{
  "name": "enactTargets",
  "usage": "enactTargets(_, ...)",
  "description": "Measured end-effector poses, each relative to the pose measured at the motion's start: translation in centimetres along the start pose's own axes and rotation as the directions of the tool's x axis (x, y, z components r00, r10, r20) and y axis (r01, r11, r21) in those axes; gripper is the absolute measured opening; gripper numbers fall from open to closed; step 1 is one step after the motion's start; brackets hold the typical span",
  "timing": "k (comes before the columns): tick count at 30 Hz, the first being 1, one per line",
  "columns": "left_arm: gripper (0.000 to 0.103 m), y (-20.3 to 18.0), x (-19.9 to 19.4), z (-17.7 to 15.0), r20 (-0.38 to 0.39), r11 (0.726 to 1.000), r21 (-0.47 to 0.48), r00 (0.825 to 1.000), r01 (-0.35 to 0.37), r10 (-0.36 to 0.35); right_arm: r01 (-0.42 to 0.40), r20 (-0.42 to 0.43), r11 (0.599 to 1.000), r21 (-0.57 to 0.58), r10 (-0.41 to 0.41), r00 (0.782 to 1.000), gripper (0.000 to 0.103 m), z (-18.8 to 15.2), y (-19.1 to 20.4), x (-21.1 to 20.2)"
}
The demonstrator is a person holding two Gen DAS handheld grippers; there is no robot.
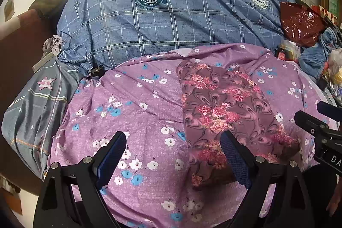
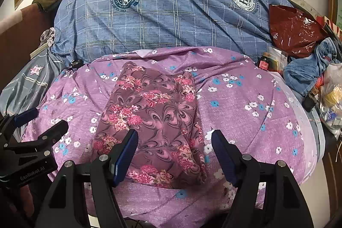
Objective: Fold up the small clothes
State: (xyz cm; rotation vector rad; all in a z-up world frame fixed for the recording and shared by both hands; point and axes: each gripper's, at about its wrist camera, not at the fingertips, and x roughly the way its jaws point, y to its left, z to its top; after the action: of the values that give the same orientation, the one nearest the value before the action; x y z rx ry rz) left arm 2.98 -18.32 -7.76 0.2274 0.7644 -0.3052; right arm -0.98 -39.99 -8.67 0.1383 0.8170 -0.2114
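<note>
The small cloth [image 2: 154,121] I work on is a mauve-purple piece with dark swirl lines and clusters of pink flowers. It lies flat on the bed, folded into a long narrow shape with a few soft wrinkles. One short end is near me and the other end [image 1: 196,67] points to the far side.

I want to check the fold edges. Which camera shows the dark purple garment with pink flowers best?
The right wrist view: the dark purple flowered garment lies centred on the lilac floral sheet, nearly all its outline visible. In the left wrist view it sits off to the right, its near edge partly behind a finger of the left gripper.
</note>
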Motion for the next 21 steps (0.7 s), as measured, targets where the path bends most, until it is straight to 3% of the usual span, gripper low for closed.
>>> enactTargets(21, 0.091, 0.14, -0.13, -0.11, 0.002, 1.000, -0.008, 1.000, -0.005, 0.005, 0.001, 0.000, 1.000, -0.008, -0.001, 1.000, 0.073, -0.07, 0.22, -0.14)
